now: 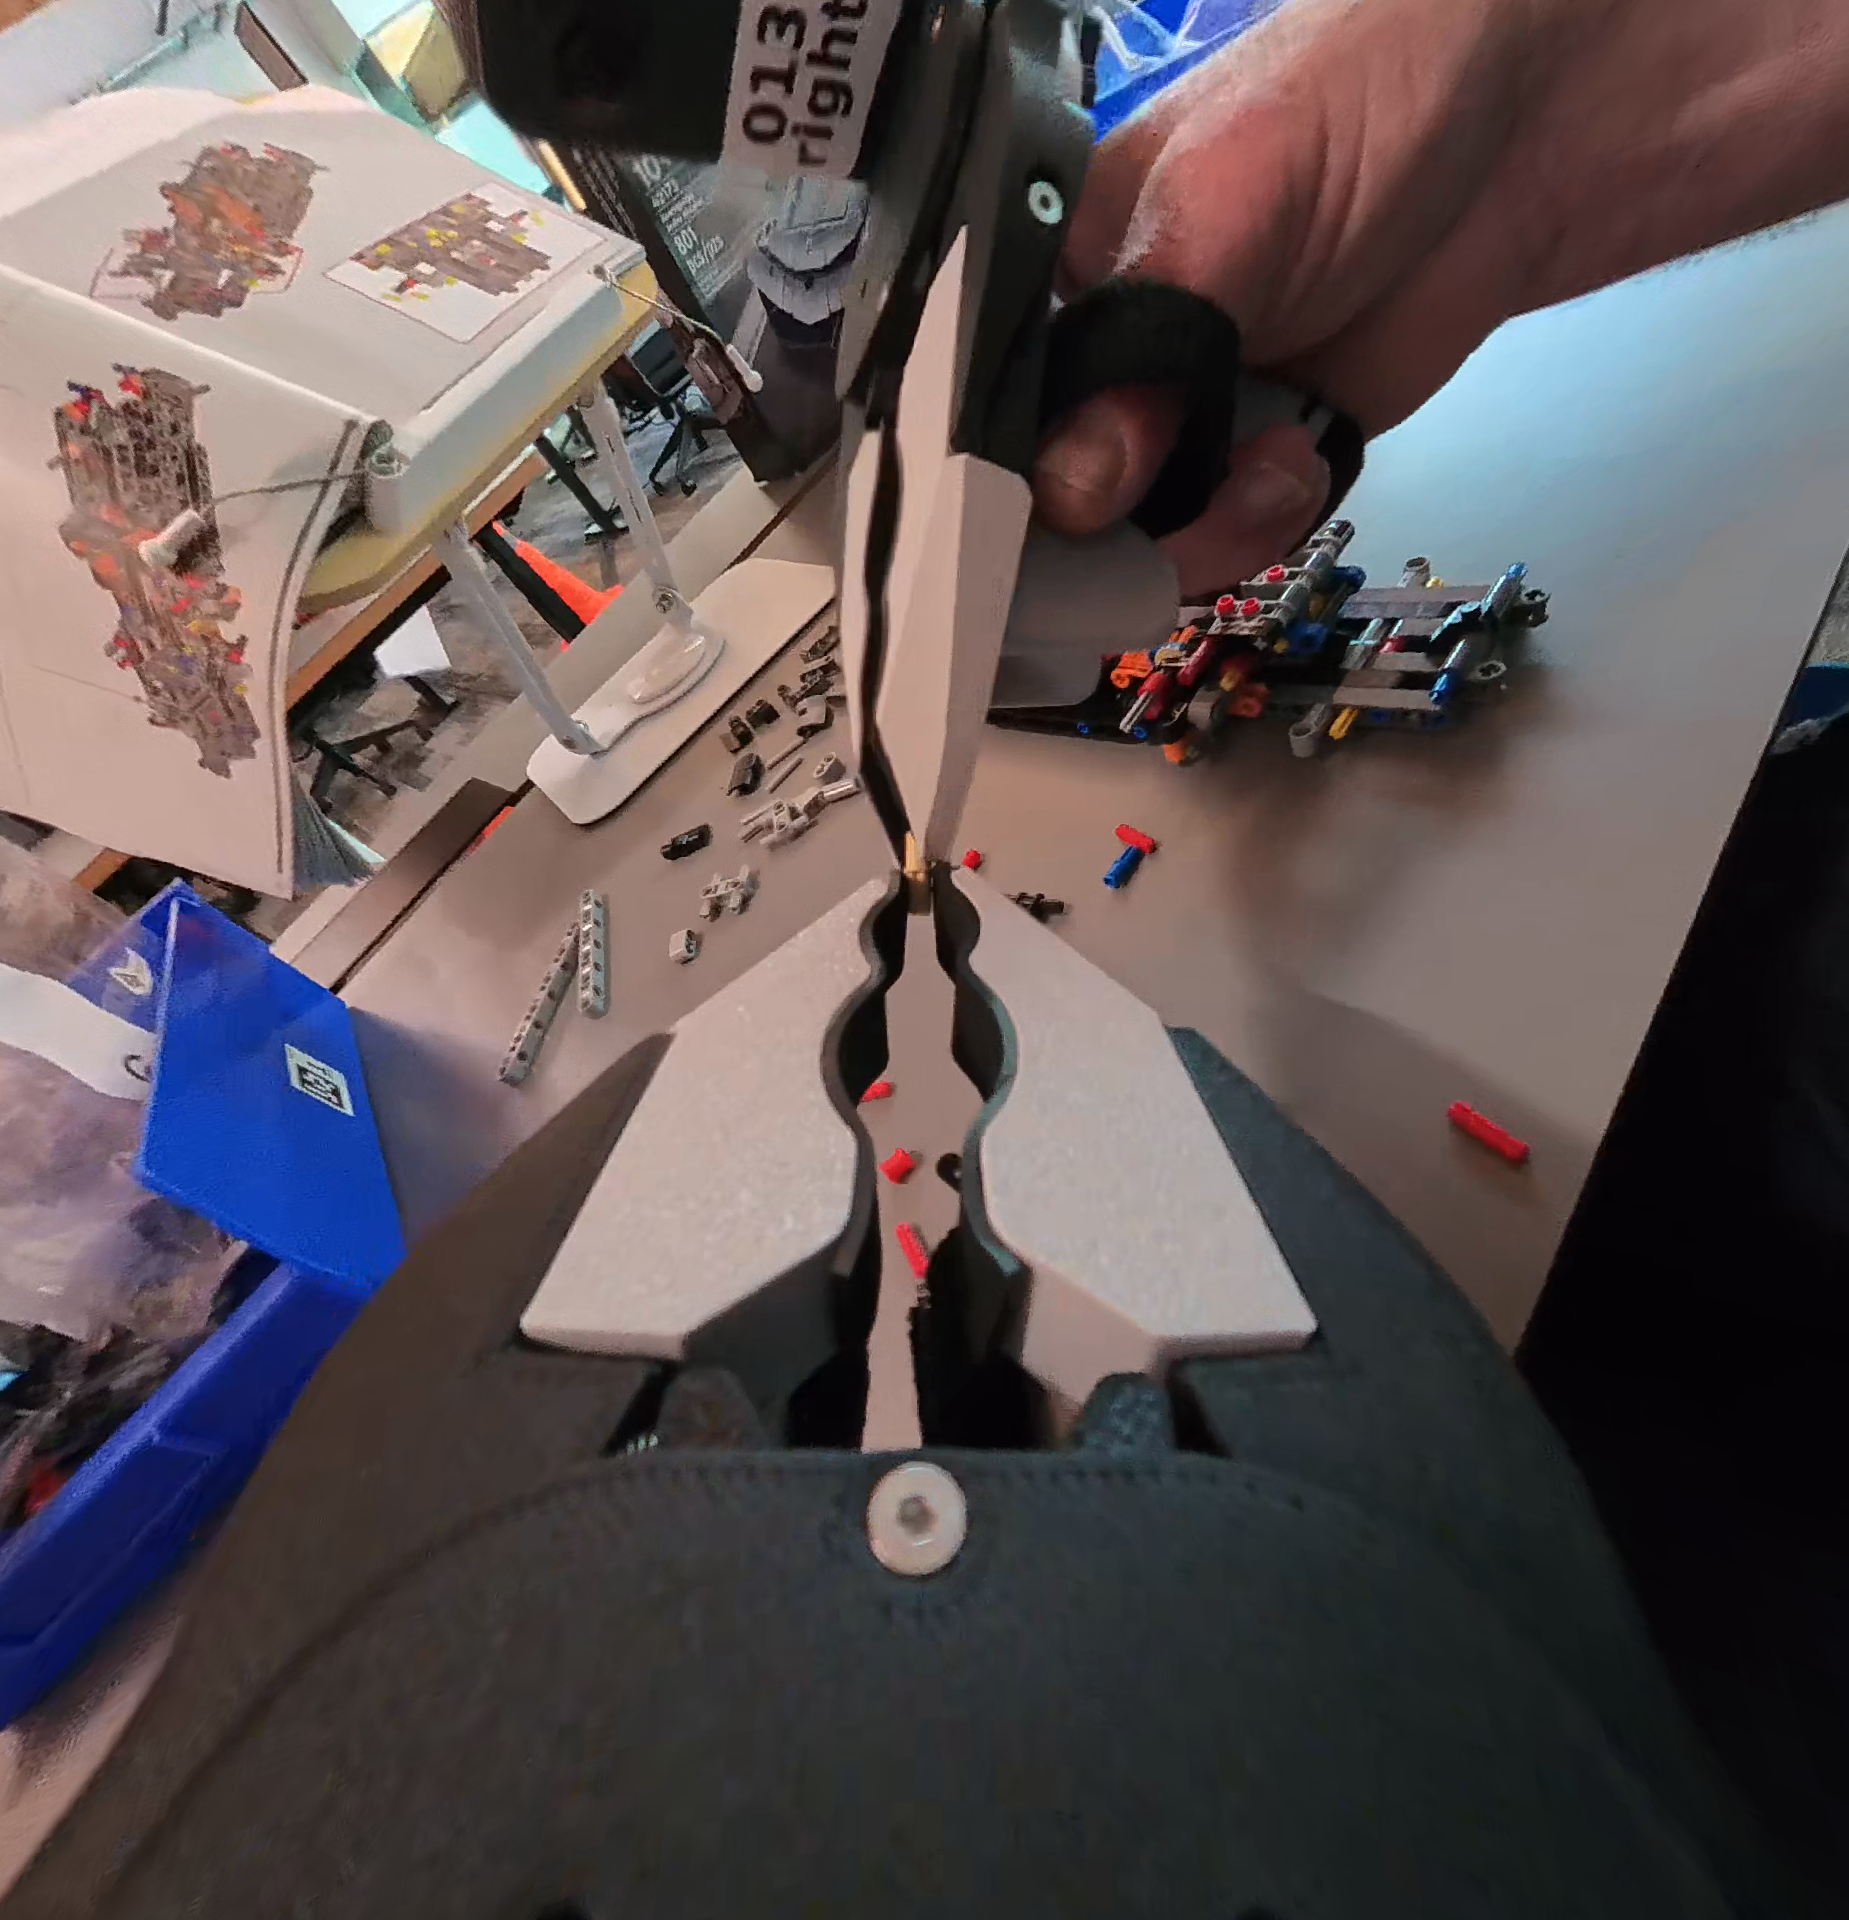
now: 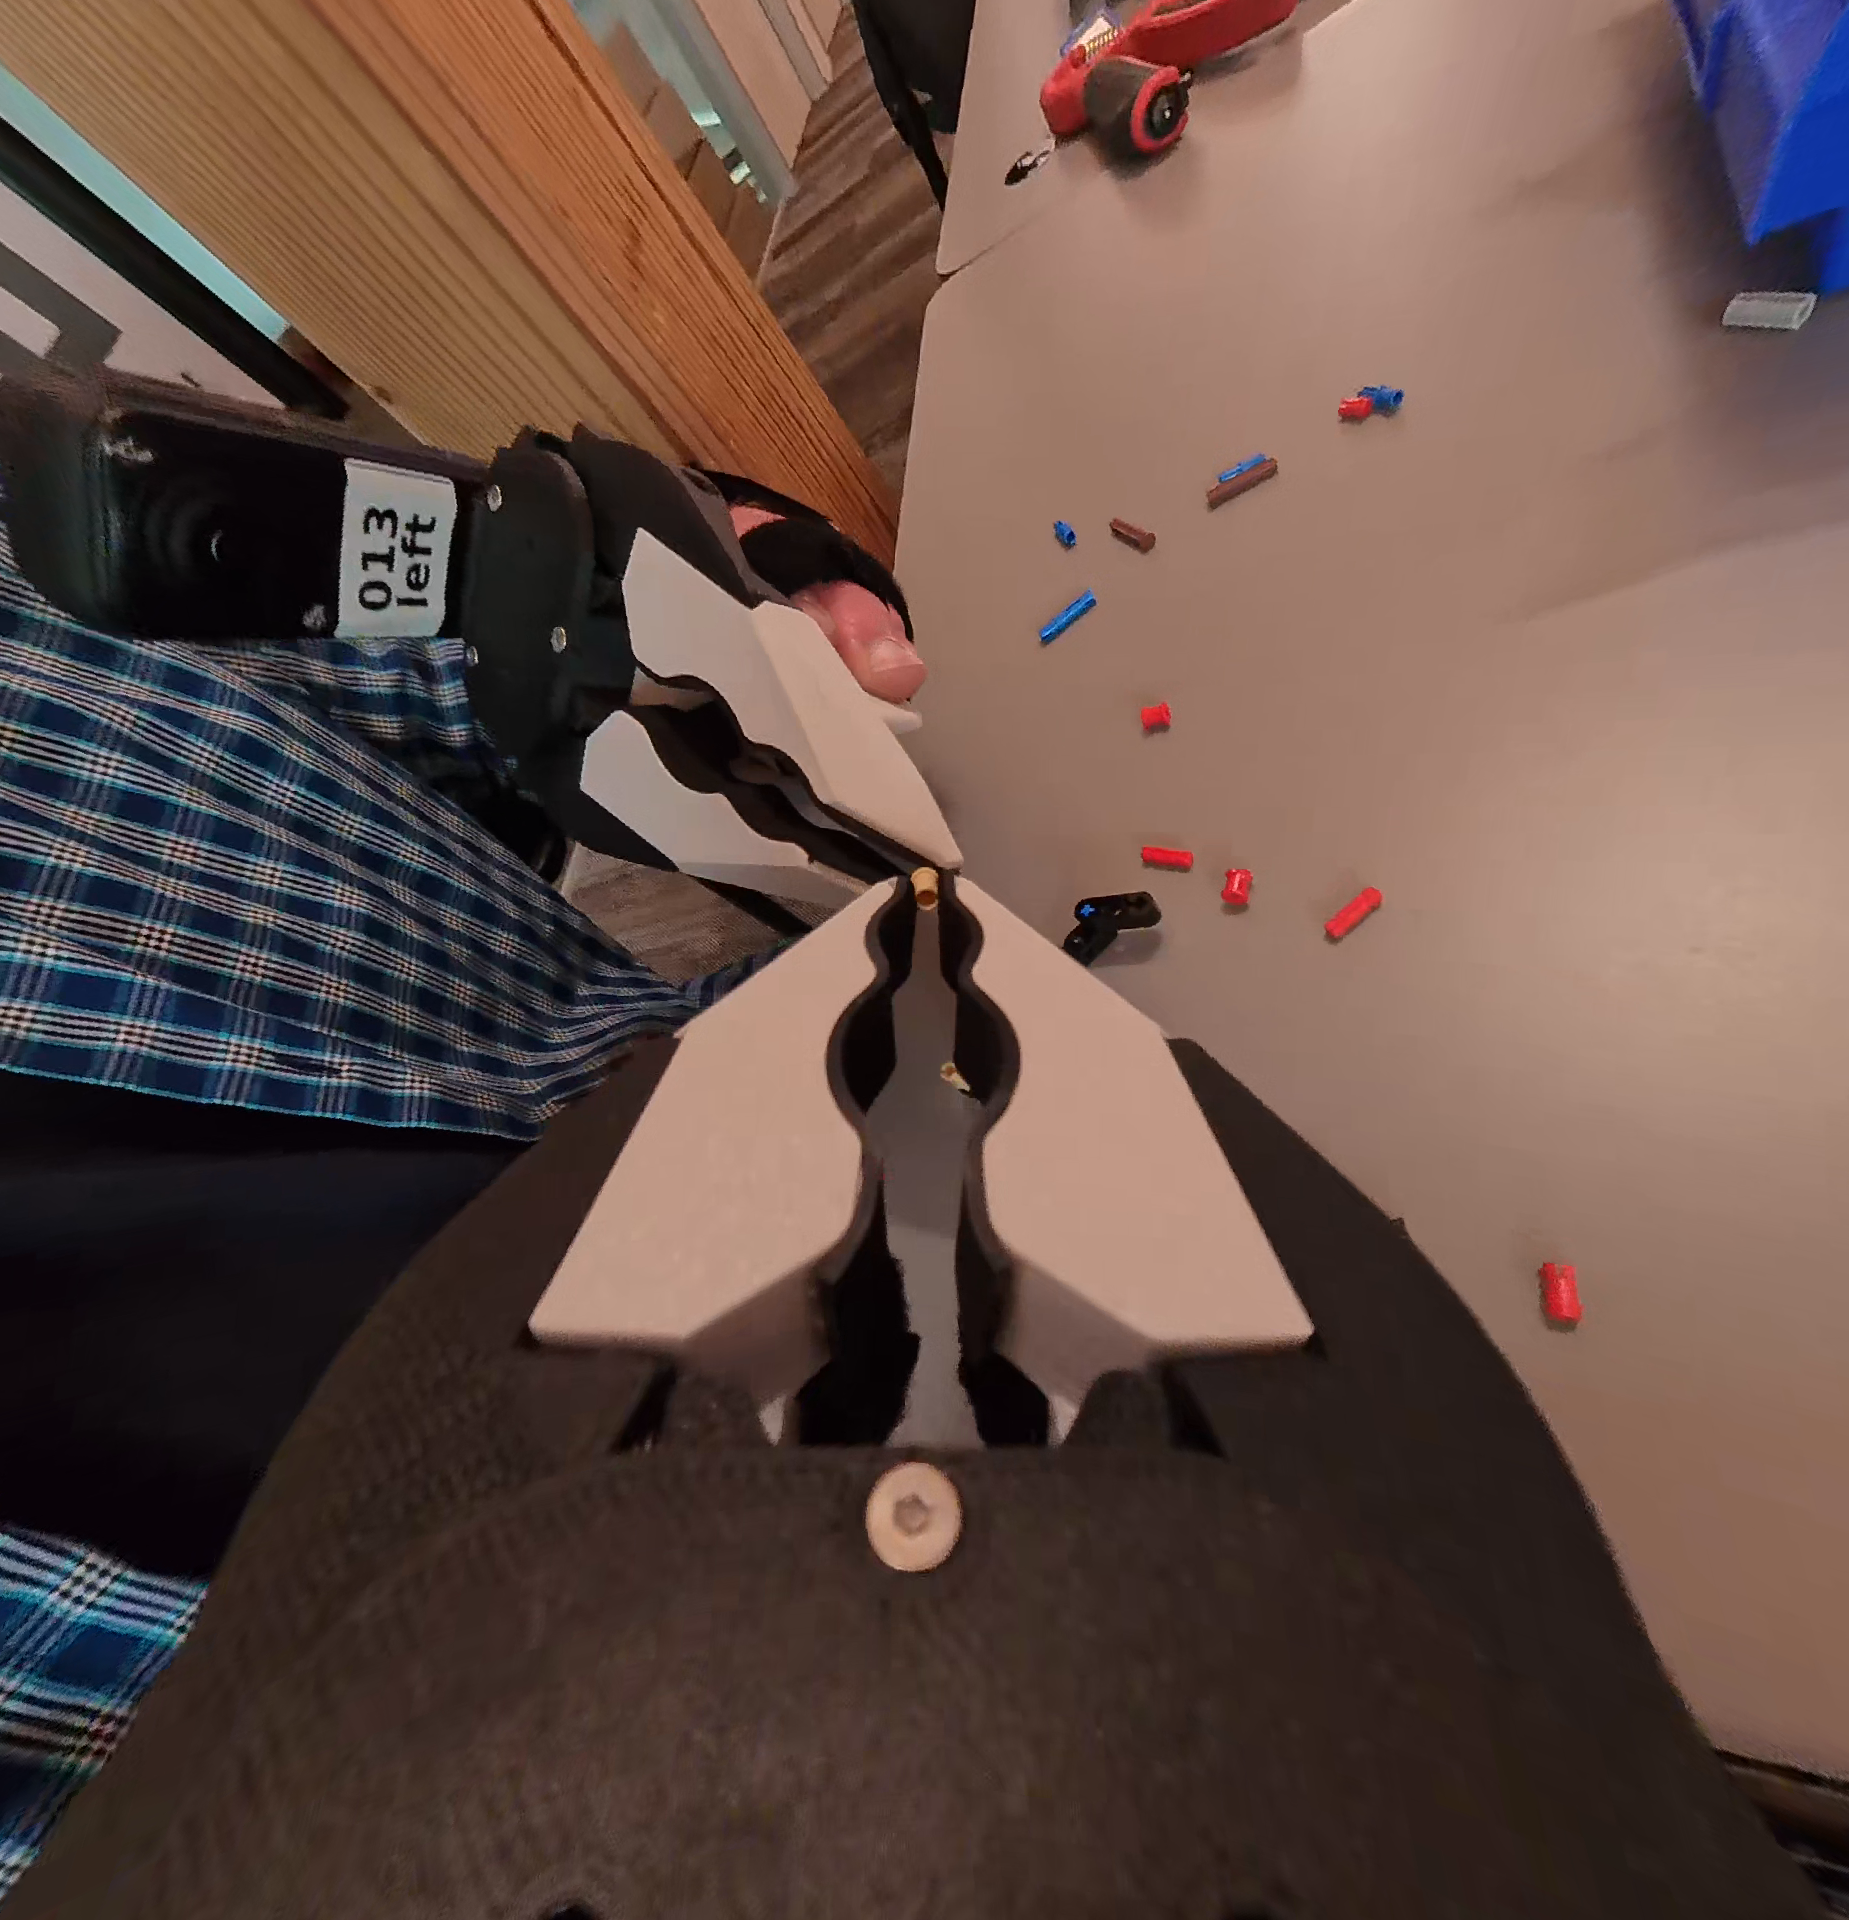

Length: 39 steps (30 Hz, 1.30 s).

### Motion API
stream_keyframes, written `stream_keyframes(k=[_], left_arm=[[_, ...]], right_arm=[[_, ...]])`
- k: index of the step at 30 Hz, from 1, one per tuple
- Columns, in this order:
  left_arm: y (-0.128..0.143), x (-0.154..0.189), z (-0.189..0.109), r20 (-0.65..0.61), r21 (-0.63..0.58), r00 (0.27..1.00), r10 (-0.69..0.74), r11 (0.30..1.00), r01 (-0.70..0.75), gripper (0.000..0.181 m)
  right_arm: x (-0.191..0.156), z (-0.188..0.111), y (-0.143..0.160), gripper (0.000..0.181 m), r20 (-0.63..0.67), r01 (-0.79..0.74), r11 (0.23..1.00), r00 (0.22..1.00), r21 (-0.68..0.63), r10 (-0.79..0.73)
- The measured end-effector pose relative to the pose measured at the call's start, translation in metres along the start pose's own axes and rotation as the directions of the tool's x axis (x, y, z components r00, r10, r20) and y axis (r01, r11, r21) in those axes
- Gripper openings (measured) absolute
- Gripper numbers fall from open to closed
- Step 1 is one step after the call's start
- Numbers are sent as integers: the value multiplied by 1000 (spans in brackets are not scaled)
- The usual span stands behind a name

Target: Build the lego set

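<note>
The left tongs (image 1: 917,894), nearest the lens, were drawn narrow, their tips pinching a small tan pin (image 1: 915,871) held up above the desk (image 1: 1315,935). The right tongs (image 2: 927,894) met them tip to tip from above, also narrowed onto the same tan pin, so both pairs gripped it at once; which pair carried the load could not be told. It read as a handover or a regrip of one small part in mid-air.

Beyond the tips, loose red pins (image 2: 1352,914) and blue pins (image 2: 1065,616) lay scattered on the desk, with a black connector (image 2: 1112,920) just beside the tongs. Grey beams (image 1: 577,966) and small dark pieces (image 1: 754,769) sat farther out. The partly built model (image 1: 1346,644), a grey frame studded with coloured pins, rested well apart, behind the person's hand (image 1: 1419,260). The open instruction booklet (image 1: 224,416) stood on a stand, and a blue bin (image 1: 255,1091) held more bags.

Judging by the many loose parts, much building remained; this pin was not yet fitted.
</note>
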<state>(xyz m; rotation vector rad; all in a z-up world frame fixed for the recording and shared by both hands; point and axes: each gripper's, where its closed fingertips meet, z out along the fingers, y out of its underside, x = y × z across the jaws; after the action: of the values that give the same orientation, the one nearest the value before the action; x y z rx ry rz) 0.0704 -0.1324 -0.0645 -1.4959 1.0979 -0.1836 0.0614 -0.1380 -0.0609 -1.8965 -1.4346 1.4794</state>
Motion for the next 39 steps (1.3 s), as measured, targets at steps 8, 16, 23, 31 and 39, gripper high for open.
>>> stream_keyframes(k=[8, 16, 23, 31, 39], left_arm=[[64, 2, -8, -47, -277, 962, -269, 929, 246, 21], [92, 15, -1, -56, -395, 921, -385, 856, 334, 18], [93, 21, 8, -99, -426, 911, -400, 845, 324, 9], [90, 23, 13, -175, -420, 905, -387, 861, 287, 8], [91, 22, 13, -215, -413, 897, -386, 869, 275, 8]], right_arm=[[24, 14, 21, 1, -161, 189, 936, 956, -297, -244], [49, 35, 31, 1, -191, 255, 833, 902, -490, -388], [58, 42, 37, 1, -156, 293, 755, 874, -587, -461], [63, 35, 40, 1, -65, 384, 623, 816, -682, -574], [62, 36, 41, 1, 28, 461, 510, 761, -727, -648]])
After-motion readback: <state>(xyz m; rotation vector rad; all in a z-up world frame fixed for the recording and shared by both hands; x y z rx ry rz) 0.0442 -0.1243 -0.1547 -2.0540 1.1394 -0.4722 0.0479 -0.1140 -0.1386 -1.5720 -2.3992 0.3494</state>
